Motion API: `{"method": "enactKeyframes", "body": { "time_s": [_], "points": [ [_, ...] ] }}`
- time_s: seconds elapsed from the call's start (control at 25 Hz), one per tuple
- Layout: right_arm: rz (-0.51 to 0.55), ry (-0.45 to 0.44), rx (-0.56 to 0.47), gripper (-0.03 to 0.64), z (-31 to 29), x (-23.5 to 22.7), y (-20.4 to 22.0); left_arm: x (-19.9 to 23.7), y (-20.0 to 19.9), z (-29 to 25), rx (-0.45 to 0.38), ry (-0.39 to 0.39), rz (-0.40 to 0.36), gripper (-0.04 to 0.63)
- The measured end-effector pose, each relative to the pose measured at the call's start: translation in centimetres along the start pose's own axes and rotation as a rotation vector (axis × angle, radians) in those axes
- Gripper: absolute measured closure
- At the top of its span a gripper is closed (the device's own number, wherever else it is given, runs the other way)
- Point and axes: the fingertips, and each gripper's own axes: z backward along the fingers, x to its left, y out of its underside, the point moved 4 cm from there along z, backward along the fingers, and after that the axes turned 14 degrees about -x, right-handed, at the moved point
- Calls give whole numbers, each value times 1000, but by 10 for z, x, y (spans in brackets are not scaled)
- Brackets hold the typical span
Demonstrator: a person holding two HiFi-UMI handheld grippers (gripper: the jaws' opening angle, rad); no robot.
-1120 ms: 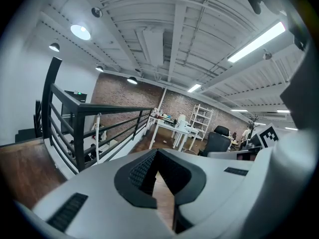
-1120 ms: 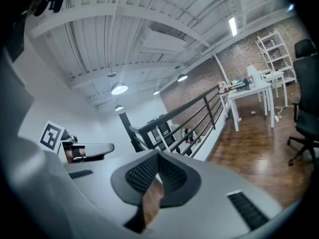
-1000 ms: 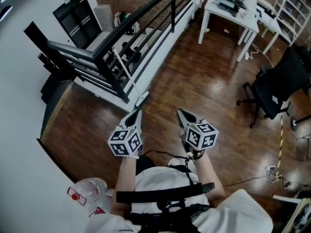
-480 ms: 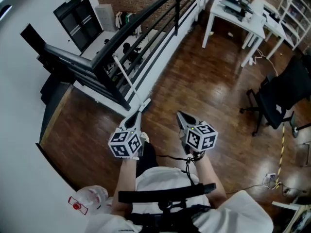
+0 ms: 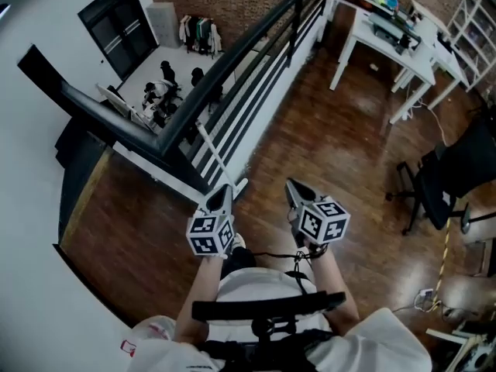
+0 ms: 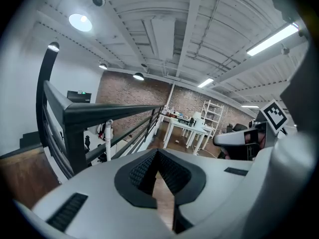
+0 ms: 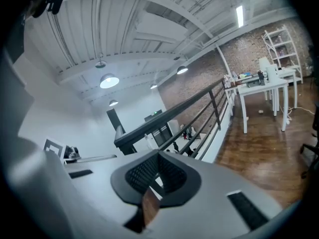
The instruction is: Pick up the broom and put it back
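The broom (image 5: 216, 156) has a thin white handle and leans against the black railing (image 5: 232, 64), its white foot on the wooden floor. My left gripper (image 5: 221, 193) is shut and empty, its tip just short of the broom's foot. Beside it, my right gripper (image 5: 293, 185) is shut too, with nothing in it. In the left gripper view the shut jaws of the left gripper (image 6: 157, 154) point at the railing, with the broom's handle (image 6: 108, 133) to the left. The right gripper (image 7: 158, 156) also faces the railing.
White tables (image 5: 387, 39) with clutter stand at the back right. A black office chair (image 5: 453, 178) and floor cables (image 5: 446, 246) are on the right. A white wall (image 5: 31, 231) bounds the left. Beyond the railing the floor drops to a lower level.
The person has walked forward, so the railing and broom are closer. Both grippers have come up near the broom's foot and stay shut.
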Motion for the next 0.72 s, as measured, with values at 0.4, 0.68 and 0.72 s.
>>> {"method": "enactKeyframes", "body": {
  "time_s": [0.4,0.68,0.72],
  "points": [
    [-4,-60,41,600,-86,1,-2,66,-14,-67,-12,-86,-22,595],
    [31,-141,65,600,-107,-30,-34,86,-9,-98,-65,-234,-17,595],
    [35,-149,66,600,-110,-33,-37,90,-8,-101,-65,-257,-14,595]
  ]
}}
